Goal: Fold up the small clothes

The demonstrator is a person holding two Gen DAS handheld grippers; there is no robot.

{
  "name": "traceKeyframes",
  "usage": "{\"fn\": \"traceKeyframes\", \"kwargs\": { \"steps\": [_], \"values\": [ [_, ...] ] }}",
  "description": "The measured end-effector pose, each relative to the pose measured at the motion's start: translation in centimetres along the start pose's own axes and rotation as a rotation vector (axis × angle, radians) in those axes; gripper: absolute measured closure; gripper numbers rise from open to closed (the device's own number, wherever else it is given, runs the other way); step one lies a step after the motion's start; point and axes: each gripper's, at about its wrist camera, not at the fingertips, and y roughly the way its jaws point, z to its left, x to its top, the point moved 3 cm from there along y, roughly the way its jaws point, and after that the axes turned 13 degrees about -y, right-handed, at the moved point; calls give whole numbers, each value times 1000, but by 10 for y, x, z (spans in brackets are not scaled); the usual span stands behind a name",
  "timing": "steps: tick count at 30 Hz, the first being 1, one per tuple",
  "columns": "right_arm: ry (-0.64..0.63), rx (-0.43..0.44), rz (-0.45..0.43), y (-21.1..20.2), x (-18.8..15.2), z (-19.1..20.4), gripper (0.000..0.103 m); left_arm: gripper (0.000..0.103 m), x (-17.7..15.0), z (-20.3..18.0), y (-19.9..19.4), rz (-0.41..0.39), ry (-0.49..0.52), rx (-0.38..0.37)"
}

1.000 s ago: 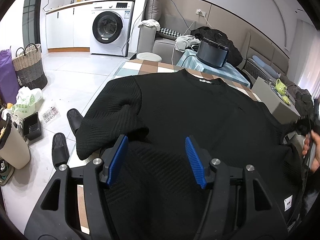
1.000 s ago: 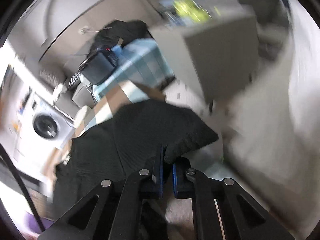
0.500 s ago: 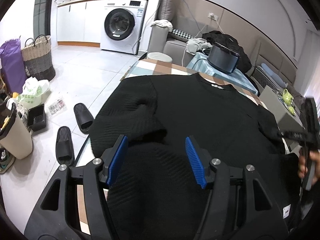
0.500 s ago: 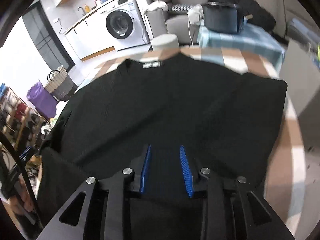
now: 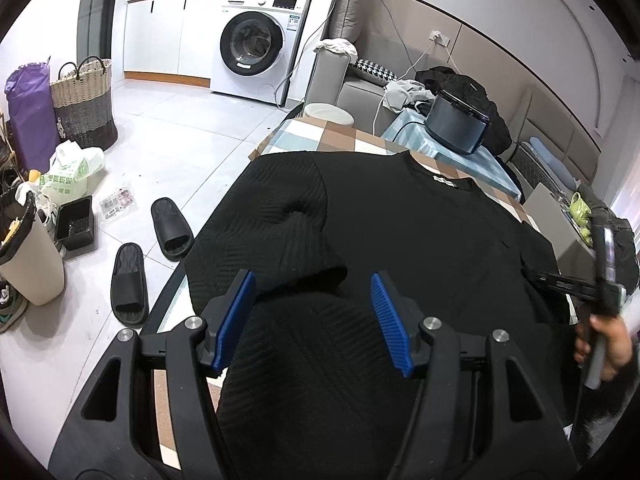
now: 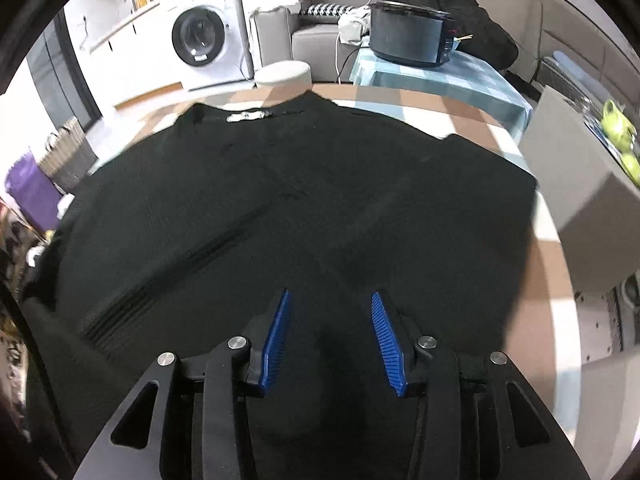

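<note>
A black knit sweater [image 5: 400,248] lies spread on the checked table [image 5: 320,136], collar with a white label at the far side. Its left sleeve [image 5: 276,236] is folded in over the body. My left gripper [image 5: 312,280] is open and empty, above the sleeve's cuff. In the right wrist view the sweater [image 6: 280,208] fills the table [image 6: 548,280], its right side folded inward with a straight edge. My right gripper [image 6: 328,300] is open and empty above the sweater's lower part. The right gripper also shows in the left wrist view [image 5: 600,280], held in a hand.
A dark appliance [image 5: 456,128] stands on a blue cloth beyond the table. A grey box [image 6: 580,184] stands at the table's right. Slippers [image 5: 152,256], bins, bags and a basket [image 5: 84,104] lie on the floor to the left. A washing machine [image 5: 256,52] stands behind.
My right gripper let go of the right sleeve, opened, and swung round to face the sweater. The right sleeve now lies folded in. My left gripper stayed open and rose a little.
</note>
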Motion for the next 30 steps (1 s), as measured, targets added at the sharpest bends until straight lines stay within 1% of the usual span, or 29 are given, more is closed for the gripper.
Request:
{"fn": "traceKeyframes", "kwargs": {
  "steps": [3, 4, 5, 6, 7, 8, 9, 10, 11, 12, 14, 15, 16, 17, 18, 19, 20, 21, 23, 25, 26, 28, 29, 30],
  "values": [
    [17, -50, 36, 24, 10, -4, 61, 45, 0, 0, -1, -4, 4, 7],
    [35, -64, 36, 29, 10, -10, 68, 45, 0, 0, -1, -3, 4, 9],
    [61, -64, 13, 27, 10, -15, 74, 45, 0, 1, -2, -2, 4, 10],
    [87, -30, -5, 26, 10, -20, 88, 45, 0, 1, -1, -3, 2, 12],
    [123, 32, -32, 21, 8, -25, 96, 45, 0, 2, -1, -1, 0, 13],
    [143, 51, -59, 13, 5, -29, 96, 45, -1, 1, -1, 1, -1, 15],
    [155, 73, -117, -1, 3, -32, 97, 45, -1, 2, -1, 3, -1, 17],
    [151, 123, -211, -24, -1, -32, 97, 45, -1, 2, -1, 2, 0, 18],
    [137, 158, -267, -41, -5, -31, 97, 45, -1, 3, 0, 2, 0, 20],
    [112, 200, -305, -56, -9, -27, 96, 45, -1, 3, 0, 3, 1, 21],
    [61, 305, -301, -69, -18, -16, 97, 45, -1, 3, 1, 6, 2, 21],
    [33, 342, -293, -70, -22, -10, 97, 45, -2, 2, 1, 9, 4, 21],
    [5, 343, -260, -67, -25, -3, 96, 45, -2, 1, 2, 9, 6, 23],
    [-11, 321, -223, -61, -27, 0, 96, 45, -2, 1, 1, 8, 8, 24],
    [-16, 296, -189, -53, -29, 2, 92, 45, -2, 0, 1, 7, 10, 25],
    [-6, 295, -156, -45, -30, 2, 81, 45, -2, 1, 0, 6, 11, 31],
    [0, 296, -103, -35, -31, 3, 72, 45, -2, 2, 0, 7, 9, 37],
    [5, 285, -73, -28, -31, 6, 64, 45, -2, 3, 0, 8, 6, 40],
    [6, 304, -80, -29, -33, 9, 64, 45, -1, 9, -2, 9, -15, 50],
    [34, 336, -124, -41, -37, 11, 62, 42, 1, 17, -2, 15, -49, 61],
    [52, 335, -139, -46, -38, 10, 60, 42, 2, 22, -1, 20, -73, 60],
    [96, 319, -177, -59, -44, 3, 54, 42, 4, 36, 1, 47, -142, 41],
    [115, 323, -198, -66, -47, 1, 53, 42, 4, 42, 2, 74, -179, 23],
    [139, 329, -219, -74, -51, -1, 49, 42, 4, 48, 3, 97, -218, -8]
  ]
}}
